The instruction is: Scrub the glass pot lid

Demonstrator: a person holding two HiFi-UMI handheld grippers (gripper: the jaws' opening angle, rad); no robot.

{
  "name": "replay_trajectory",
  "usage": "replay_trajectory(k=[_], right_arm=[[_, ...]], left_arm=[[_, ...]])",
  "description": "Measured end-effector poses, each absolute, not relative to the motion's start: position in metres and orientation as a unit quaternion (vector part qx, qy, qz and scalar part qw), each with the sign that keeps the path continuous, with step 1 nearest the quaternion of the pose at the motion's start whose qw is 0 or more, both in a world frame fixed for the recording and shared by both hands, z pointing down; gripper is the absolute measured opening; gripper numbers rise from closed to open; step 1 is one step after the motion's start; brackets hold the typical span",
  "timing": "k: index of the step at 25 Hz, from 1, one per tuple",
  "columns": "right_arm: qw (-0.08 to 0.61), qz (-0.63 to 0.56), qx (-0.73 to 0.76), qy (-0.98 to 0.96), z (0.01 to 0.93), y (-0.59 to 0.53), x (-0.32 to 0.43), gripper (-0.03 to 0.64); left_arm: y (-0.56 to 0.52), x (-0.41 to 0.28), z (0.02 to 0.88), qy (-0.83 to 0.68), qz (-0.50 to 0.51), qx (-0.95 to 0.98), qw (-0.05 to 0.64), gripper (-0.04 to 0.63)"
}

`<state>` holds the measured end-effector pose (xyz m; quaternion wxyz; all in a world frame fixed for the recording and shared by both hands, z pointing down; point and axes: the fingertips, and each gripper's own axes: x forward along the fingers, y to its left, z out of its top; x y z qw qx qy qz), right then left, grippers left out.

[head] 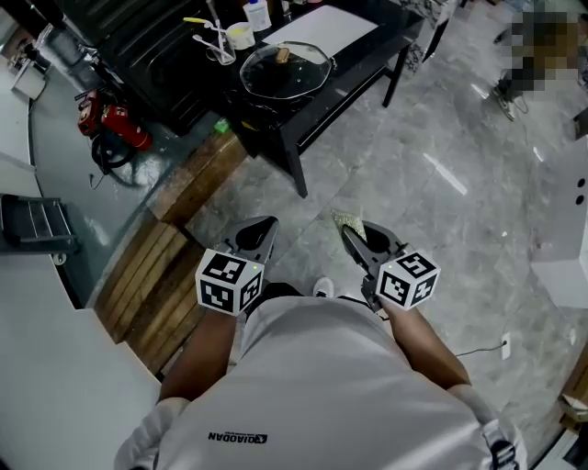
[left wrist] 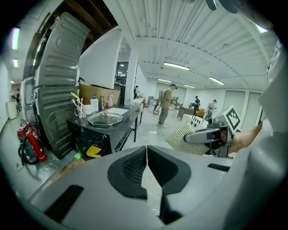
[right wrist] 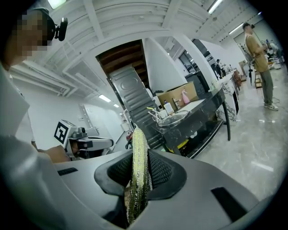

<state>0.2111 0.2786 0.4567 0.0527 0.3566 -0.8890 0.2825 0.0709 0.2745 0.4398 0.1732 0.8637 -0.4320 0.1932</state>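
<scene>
The glass pot lid (head: 286, 69) with its small knob lies on a black table (head: 367, 53) far ahead; it also shows as the lid (left wrist: 105, 118) and the lid (right wrist: 173, 118) in both gripper views. My right gripper (head: 349, 227) is shut on a silvery-green scouring pad (right wrist: 138, 173), whose tip (head: 347, 220) sticks out past the jaws. My left gripper (head: 267, 226) is shut with nothing in it, jaws touching. Both grippers hang close to my body over the floor, well short of the table.
On the black table stand a cup of utensils (head: 216, 43), a tape roll (head: 240, 35), a bottle (head: 258, 15) and a white sheet (head: 321, 27). A wooden pallet (head: 175, 248) and a red fire extinguisher (head: 115, 121) lie left. People (left wrist: 167, 104) stand far off.
</scene>
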Motion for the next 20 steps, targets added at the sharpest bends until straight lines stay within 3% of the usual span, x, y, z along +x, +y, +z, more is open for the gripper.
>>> replay_trajectory(k=[20], right_arm=[[0.081,0.282,0.382,-0.876,0.474,0.134,0.224,0.083]], left_arm=[[0.111,0.089,0.45,-0.409,0.174,0.878,0.176,0.018]])
